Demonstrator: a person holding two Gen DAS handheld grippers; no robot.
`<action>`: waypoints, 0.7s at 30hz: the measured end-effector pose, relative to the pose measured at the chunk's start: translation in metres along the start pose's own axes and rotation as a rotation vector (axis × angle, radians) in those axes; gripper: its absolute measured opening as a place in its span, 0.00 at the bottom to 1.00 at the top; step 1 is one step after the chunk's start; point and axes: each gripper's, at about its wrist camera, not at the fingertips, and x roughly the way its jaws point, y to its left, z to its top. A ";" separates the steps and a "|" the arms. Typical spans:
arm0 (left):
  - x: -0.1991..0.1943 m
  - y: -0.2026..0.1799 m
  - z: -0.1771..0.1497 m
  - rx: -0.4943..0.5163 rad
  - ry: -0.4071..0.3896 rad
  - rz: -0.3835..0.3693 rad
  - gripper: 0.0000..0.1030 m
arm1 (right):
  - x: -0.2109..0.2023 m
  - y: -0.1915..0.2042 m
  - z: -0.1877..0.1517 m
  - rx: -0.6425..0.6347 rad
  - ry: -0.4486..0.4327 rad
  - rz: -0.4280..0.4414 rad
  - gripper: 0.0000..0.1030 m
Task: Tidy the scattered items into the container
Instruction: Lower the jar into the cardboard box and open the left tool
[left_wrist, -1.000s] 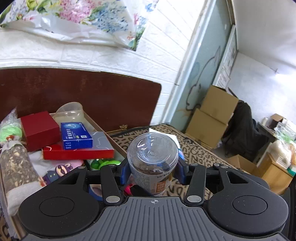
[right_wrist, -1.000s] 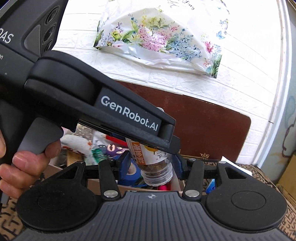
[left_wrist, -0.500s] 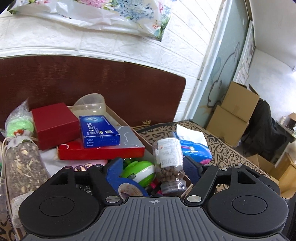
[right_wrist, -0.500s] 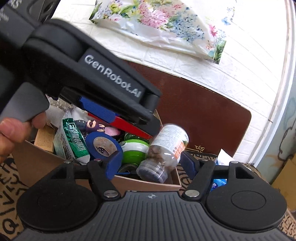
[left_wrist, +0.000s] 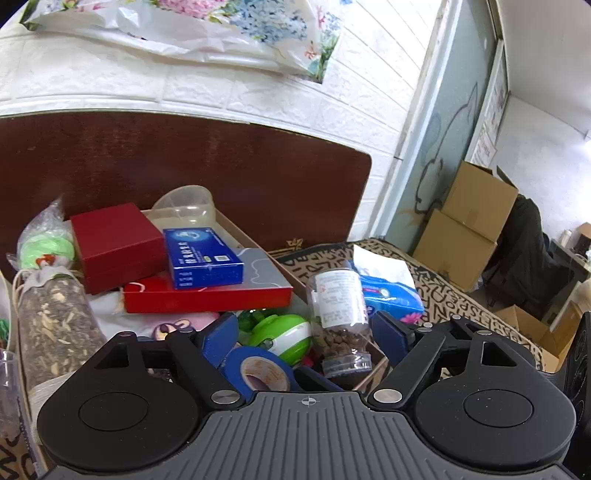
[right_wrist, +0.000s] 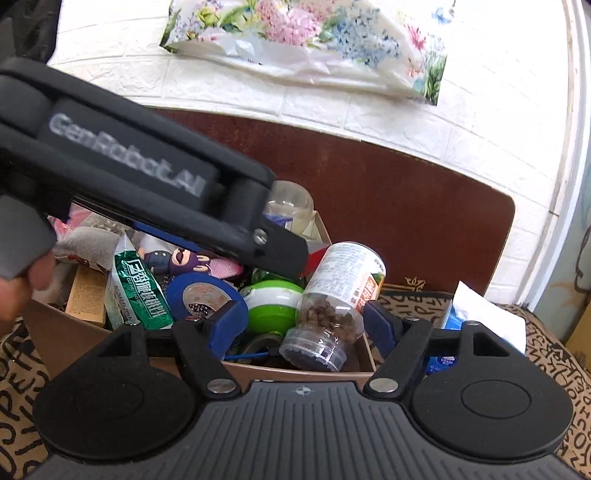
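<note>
Left wrist view: the left claw (left_wrist: 304, 332) is spread wide and grips nothing. Between its blue fingers (left_wrist: 218, 334), touching neither, a clear jar (left_wrist: 341, 317) of brown pellets stands upside down, cap lowest, in the near right corner of the cardboard box (left_wrist: 284, 269). Just left of the jar lie a green-and-white ball (left_wrist: 282, 332) and a roll of blue tape (left_wrist: 260, 371). Farther back in the box a blue carton (left_wrist: 201, 258) rests on a flat red box (left_wrist: 207, 291), with a dark red case (left_wrist: 116, 242) beside it and a clear plastic bowl (left_wrist: 184, 206) behind. A blue packet (left_wrist: 389, 293) lies outside the box on the patterned cloth (left_wrist: 443, 291).

Right wrist view: the right claw (right_wrist: 306, 325) is likewise released, its fingers on either side of the jar (right_wrist: 332, 295), which leans toward the box's right wall. The left tool's black body (right_wrist: 147, 184) reaches over the box (right_wrist: 295, 371) from the left. A green packet (right_wrist: 138, 291) sits near the tape (right_wrist: 203, 291).
</note>
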 end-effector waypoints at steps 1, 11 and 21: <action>0.000 0.001 0.000 0.001 -0.001 0.002 0.86 | -0.003 0.001 0.000 -0.007 -0.002 0.009 0.75; -0.003 -0.013 -0.008 0.066 0.004 0.016 0.90 | -0.010 -0.001 -0.001 0.002 0.007 0.010 0.75; -0.056 -0.025 -0.029 0.091 -0.015 0.077 1.00 | -0.060 0.022 0.010 0.021 -0.040 0.013 1.00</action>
